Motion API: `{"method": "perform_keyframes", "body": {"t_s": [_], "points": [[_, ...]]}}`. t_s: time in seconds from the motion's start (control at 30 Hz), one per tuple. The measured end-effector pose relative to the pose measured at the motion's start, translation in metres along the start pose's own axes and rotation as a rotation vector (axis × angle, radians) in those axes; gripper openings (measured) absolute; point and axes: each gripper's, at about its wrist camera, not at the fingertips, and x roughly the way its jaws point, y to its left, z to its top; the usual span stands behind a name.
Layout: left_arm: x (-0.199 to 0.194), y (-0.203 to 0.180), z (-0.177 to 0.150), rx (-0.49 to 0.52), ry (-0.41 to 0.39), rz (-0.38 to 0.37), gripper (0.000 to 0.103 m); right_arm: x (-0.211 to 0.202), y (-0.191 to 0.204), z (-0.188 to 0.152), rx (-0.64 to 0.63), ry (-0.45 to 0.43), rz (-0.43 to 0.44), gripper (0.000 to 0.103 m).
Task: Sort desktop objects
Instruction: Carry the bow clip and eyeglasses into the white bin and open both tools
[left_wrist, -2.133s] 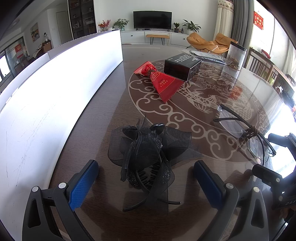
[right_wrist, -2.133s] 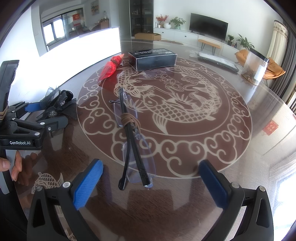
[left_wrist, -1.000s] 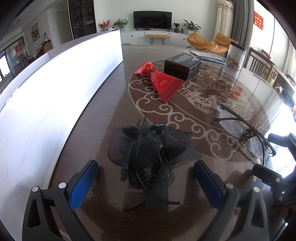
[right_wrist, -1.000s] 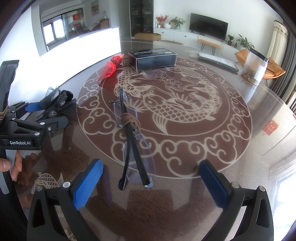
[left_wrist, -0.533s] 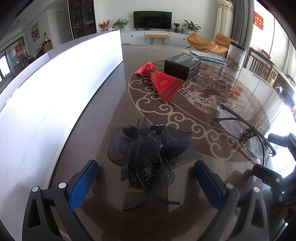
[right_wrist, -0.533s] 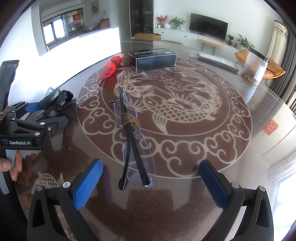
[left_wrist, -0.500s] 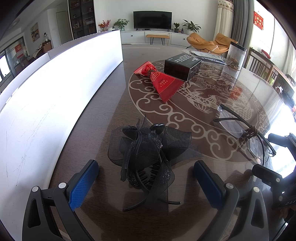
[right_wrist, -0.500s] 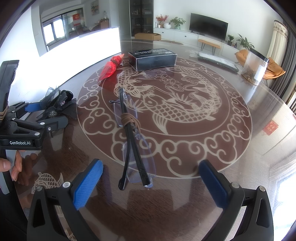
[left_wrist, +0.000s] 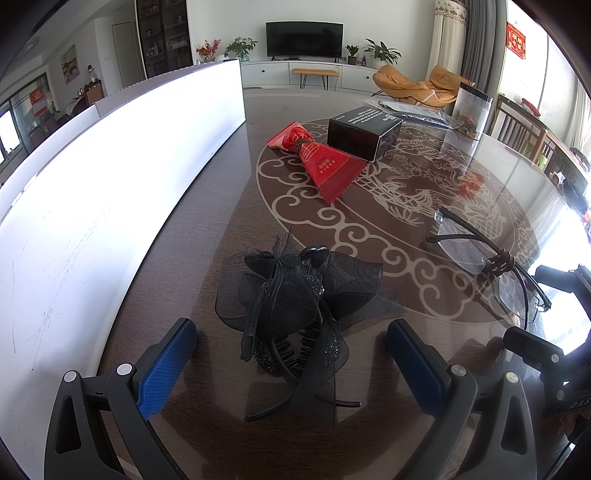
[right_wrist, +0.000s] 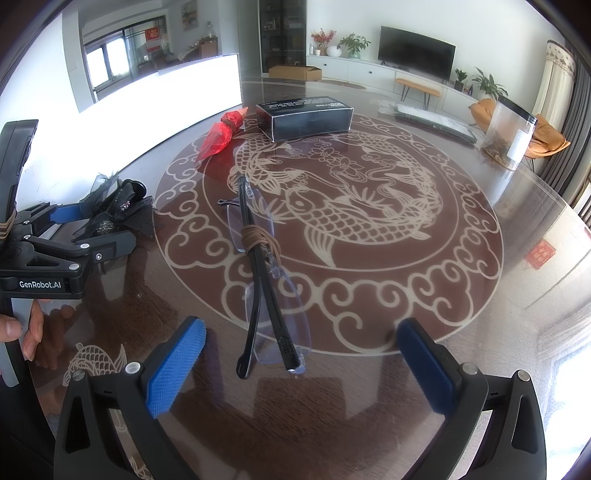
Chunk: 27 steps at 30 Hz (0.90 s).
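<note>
The left gripper (left_wrist: 291, 354) is hanging spread wide around the black mesh bow hair clip (left_wrist: 295, 295), untouching. The right gripper (right_wrist: 301, 354) is gaping over the folded rimless cord-wrapped glasses (right_wrist: 264, 273), whose clear lenses are hardly showing against the patterned glass-topped table (right_wrist: 480, 314).
</note>
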Motion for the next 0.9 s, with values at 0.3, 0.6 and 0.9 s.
{"method": "perform_keyframes", "body": {"t_s": [0.3,0.6,0.9], "points": [[-0.004,-0.011,-0.001,0.078,0.008,-0.057,0.095,0.008,-0.003,0.020,-0.060,0.141,0.043,0.102],[-0.022,-0.007,-0.005,0.026,-0.044,-0.186,0.039,0.009,0.003,0.045,-0.147,0.112,0.135,0.024],[-0.051,0.021,-0.009,-0.120,-0.138,-0.277,0.039,-0.020,0.010,0.042,-0.139,0.098,0.118,0.006]]}}
